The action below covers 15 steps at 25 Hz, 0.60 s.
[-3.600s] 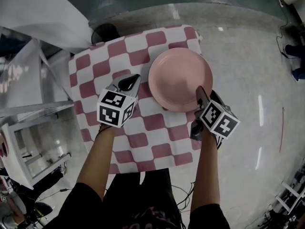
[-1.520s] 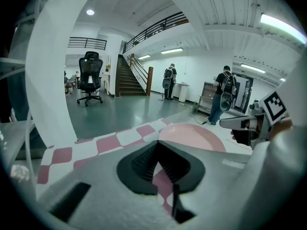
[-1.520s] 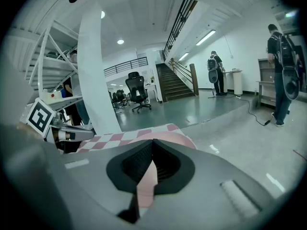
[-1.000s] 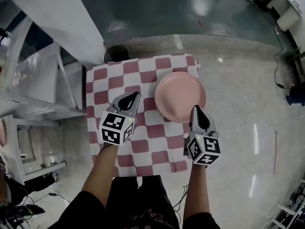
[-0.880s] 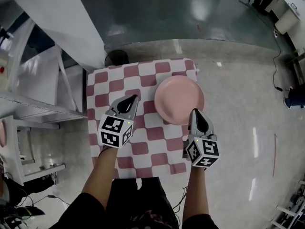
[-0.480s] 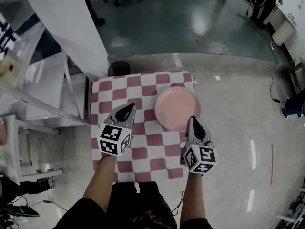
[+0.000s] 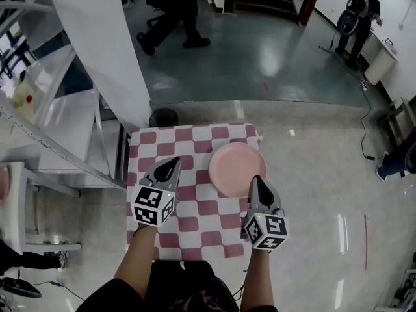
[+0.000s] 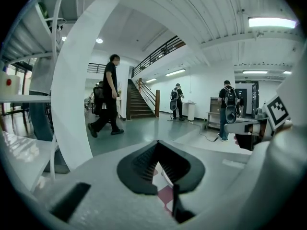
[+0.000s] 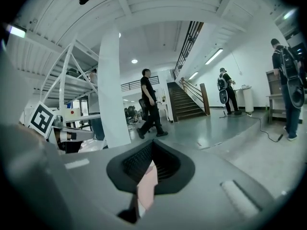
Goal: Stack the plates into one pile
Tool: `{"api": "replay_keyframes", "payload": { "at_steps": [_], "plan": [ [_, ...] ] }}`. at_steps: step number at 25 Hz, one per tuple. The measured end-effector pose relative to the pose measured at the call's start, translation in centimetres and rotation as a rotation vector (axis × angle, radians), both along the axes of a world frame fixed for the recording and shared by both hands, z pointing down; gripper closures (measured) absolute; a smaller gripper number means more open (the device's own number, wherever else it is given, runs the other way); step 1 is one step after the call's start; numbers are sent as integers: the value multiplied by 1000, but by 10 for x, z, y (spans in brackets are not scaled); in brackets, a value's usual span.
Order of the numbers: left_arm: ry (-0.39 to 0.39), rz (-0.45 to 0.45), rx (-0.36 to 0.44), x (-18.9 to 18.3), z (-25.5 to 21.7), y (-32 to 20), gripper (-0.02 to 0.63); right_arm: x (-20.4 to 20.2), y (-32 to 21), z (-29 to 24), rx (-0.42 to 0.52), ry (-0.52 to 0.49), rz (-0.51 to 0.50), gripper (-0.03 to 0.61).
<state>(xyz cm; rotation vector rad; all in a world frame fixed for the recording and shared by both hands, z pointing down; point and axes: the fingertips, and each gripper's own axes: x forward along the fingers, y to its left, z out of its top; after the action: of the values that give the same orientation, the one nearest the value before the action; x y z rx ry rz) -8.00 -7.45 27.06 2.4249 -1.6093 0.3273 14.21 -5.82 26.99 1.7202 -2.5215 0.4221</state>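
One pink plate pile (image 7: 236, 169) lies on the right half of the pink-and-white checkered tablecloth (image 7: 156, 142). My left gripper (image 7: 170, 164) hovers above the cloth left of the plate, jaws shut with nothing in them. My right gripper (image 7: 255, 182) hangs over the plate's near rim, also shut and empty. In the left gripper view the shut gripper (image 8: 160, 162) shows a sliver of checkered cloth (image 8: 165, 193) below it. In the right gripper view the shut gripper (image 9: 151, 164) has a strip of the pink plate (image 9: 146, 190) under it.
A slanted white pillar (image 7: 97, 44) and metal shelving (image 7: 39, 135) stand left of the small table. A black round object (image 7: 162, 117) sits on the floor behind the table. A person (image 7: 172, 12) walks across the hall; two others (image 7: 361, 12) stand far right.
The head view has risen and pulled back, so the table looks smaller. Both grippers stay shut and have drawn back toward the near edge; the right one has left the plate's rim.
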Motion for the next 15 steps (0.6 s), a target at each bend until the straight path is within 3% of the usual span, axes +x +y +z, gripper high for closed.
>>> {"api": "replay_keyframes", "payload": {
  "at_steps": [15],
  "plan": [
    [-28,-4,92,-17,-48,28,615,-9,23,-43,71,-9,-15,574]
  ]
}}
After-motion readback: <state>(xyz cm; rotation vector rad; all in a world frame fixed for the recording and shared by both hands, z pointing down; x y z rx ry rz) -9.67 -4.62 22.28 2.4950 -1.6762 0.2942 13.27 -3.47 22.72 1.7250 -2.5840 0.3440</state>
